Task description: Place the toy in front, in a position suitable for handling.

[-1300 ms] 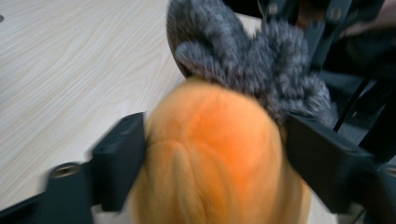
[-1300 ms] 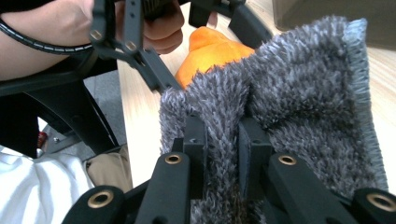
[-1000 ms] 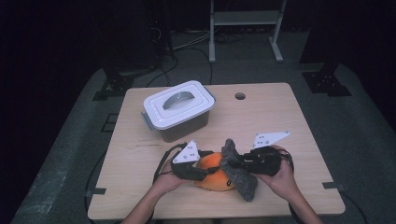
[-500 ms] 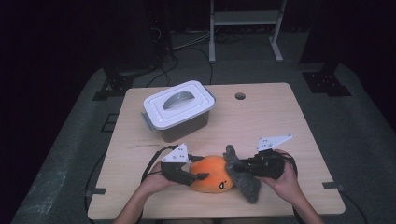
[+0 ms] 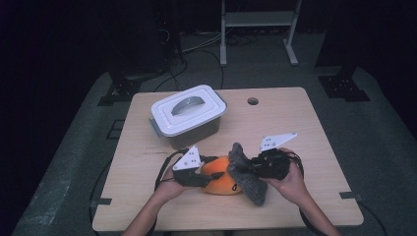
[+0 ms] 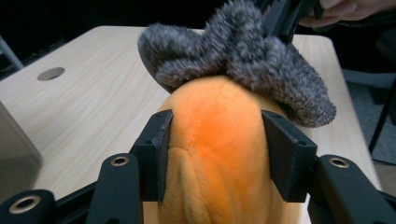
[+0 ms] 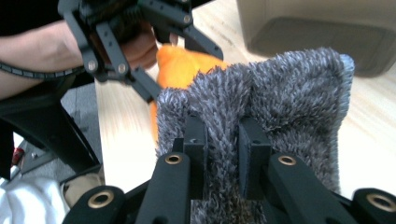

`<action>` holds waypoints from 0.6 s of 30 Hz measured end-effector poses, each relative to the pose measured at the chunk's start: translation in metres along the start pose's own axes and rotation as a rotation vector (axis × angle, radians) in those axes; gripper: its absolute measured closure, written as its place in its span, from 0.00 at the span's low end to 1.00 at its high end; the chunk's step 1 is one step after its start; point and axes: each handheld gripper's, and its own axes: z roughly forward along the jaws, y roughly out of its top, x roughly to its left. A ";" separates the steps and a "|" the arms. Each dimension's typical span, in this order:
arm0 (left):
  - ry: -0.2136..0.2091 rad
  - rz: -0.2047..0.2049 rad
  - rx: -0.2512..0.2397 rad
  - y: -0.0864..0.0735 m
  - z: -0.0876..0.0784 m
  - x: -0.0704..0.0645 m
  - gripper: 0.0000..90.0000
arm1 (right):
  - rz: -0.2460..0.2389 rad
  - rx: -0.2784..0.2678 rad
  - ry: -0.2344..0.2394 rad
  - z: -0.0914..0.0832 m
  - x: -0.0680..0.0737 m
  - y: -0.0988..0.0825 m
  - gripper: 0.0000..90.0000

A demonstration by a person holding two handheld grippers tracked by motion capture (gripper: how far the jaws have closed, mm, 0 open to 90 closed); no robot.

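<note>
Left gripper (image 6: 215, 154): jaws sit on either side of the orange plush toy (image 6: 217, 154), pads pressed right up against its flanks. They've just been closing in, with the toy between them, so it's got hold of it.

Right gripper (image 7: 223, 140): pinched tight on a fold of the fuzzy grey sock (image 7: 261, 102), hardly any gap between the jaws.

Toy: lying on the wooden table (image 5: 275, 118) near the front edge, between the two hands. From above it's the orange lump (image 5: 222, 179) with the left gripper (image 5: 199, 173) on one side.

Sock: draped over the far end of the toy (image 6: 238, 60), touching it. From above (image 5: 248, 177) it hangs down on the toy's right side, next to the right gripper (image 5: 251, 167). Can't really tell whether the toy's tip is inside the sock or just under it.

Farther out: a grey plastic box with a white lid (image 5: 187, 110), shut, sits well back on the table, apart from the toy.

Hands: left hand (image 5: 169, 179) and right hand (image 5: 290, 179) come in from the front edge.
</note>
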 end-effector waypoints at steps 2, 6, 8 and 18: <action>-0.011 -0.003 0.008 -0.003 0.001 0.001 0.50 | -0.001 0.004 -0.005 0.001 -0.002 0.001 0.84; -0.048 -0.029 0.030 -0.009 -0.004 0.002 0.47 | 0.039 0.005 0.029 0.008 -0.014 -0.014 0.84; -0.058 -0.042 0.035 -0.012 -0.007 0.003 0.45 | 0.068 0.004 0.031 0.005 -0.020 -0.025 0.84; -0.083 -0.050 0.032 -0.017 -0.009 0.004 0.43 | 0.094 -0.042 0.044 -0.003 -0.018 -0.021 0.84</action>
